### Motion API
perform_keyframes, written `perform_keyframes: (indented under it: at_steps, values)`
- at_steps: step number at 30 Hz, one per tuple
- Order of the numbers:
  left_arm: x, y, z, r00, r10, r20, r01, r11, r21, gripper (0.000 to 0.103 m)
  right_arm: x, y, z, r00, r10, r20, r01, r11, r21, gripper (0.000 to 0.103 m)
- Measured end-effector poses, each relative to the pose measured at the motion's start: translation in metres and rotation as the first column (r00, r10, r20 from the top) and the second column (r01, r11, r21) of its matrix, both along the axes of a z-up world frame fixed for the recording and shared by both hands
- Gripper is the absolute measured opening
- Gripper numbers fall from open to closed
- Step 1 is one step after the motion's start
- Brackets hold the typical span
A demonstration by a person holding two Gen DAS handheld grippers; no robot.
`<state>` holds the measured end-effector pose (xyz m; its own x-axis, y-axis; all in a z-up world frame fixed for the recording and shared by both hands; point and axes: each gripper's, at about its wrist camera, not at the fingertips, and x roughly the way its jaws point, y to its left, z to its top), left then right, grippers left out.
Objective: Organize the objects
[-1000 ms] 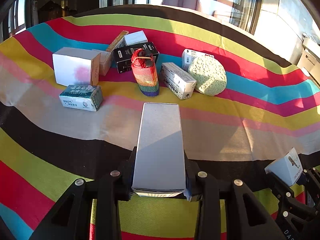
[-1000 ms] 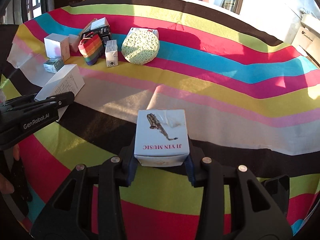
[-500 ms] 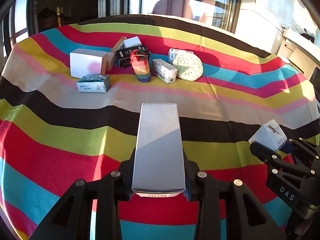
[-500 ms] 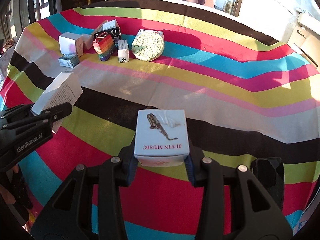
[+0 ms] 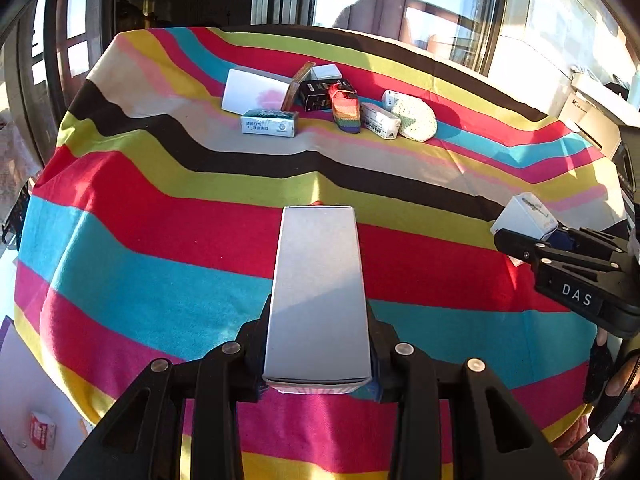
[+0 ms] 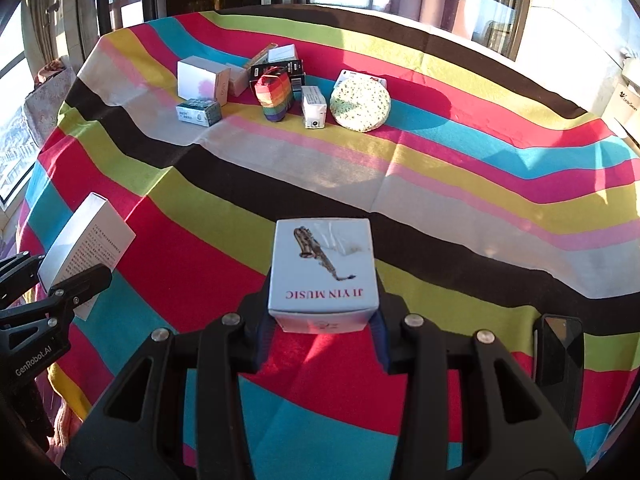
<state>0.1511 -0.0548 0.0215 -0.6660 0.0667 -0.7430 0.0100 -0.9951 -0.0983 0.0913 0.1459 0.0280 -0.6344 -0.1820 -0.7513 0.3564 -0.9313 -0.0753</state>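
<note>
1. Left wrist view: left hand-held gripper (image 5: pixel 318 364) clamped on a tall plain grey-white cardboard box (image 5: pixel 318 296), held above the near part of the surface under a striped multicolour cloth (image 5: pixel 160 248).
2. Same view, far side: cluster of a white cube carton (image 5: pixel 254 92), a teal-and-white flat packet (image 5: pixel 270 123), a black printed box (image 5: pixel 318 96), a rainbow woven pouch (image 5: pixel 346 110), a long white labelled box (image 5: pixel 380 121) and a round speckled pale-green sponge (image 5: pixel 414 118). Sponge touches the long box.
3. Same view, right edge: right hand-held gripper (image 5: pixel 532 236) with a small white box between its fingers.
4. Right wrist view: right hand-held gripper (image 6: pixel 322 328) clamped on the small white cube box printed with a saxophone and "JI YIN MUSIC" (image 6: pixel 323 274), above the near stripes, well apart from the cluster.
5. Same view, left edge: left hand-held gripper (image 6: pixel 60 280) gripping the tall box (image 6: pixel 86 248), text panel showing.
6. Lower right: a dark phone-like slab (image 6: pixel 558 350).
</note>
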Motion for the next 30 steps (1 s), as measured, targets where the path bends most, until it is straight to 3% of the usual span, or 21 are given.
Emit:
perform_keyframes:
  at_steps: [10,18,24,30]
  values:
    - [0.030,-0.043,-0.003,0.996,0.088,0.002,-0.088,0.996,0.016,0.037,0.030,-0.044,-0.009,0.991,0.132,0.023,-0.133,0.991,0.029,0.044]
    - [0.051,-0.057,-0.005,0.994,0.105,-0.003,-0.105,0.994,0.025,0.037,0.071,-0.098,-0.008,0.949,0.315,-0.005,-0.313,0.946,0.080,0.044]
    - [0.066,-0.072,-0.004,0.991,0.135,-0.011,-0.134,0.990,0.035,0.037,0.085,-0.117,-0.005,0.932,0.362,0.002,-0.360,0.929,0.088,0.044]
    - [0.090,-0.098,0.003,0.979,0.201,-0.034,-0.200,0.979,0.035,0.037,0.124,-0.148,0.005,0.872,0.489,-0.003,-0.487,0.869,0.086,0.044]
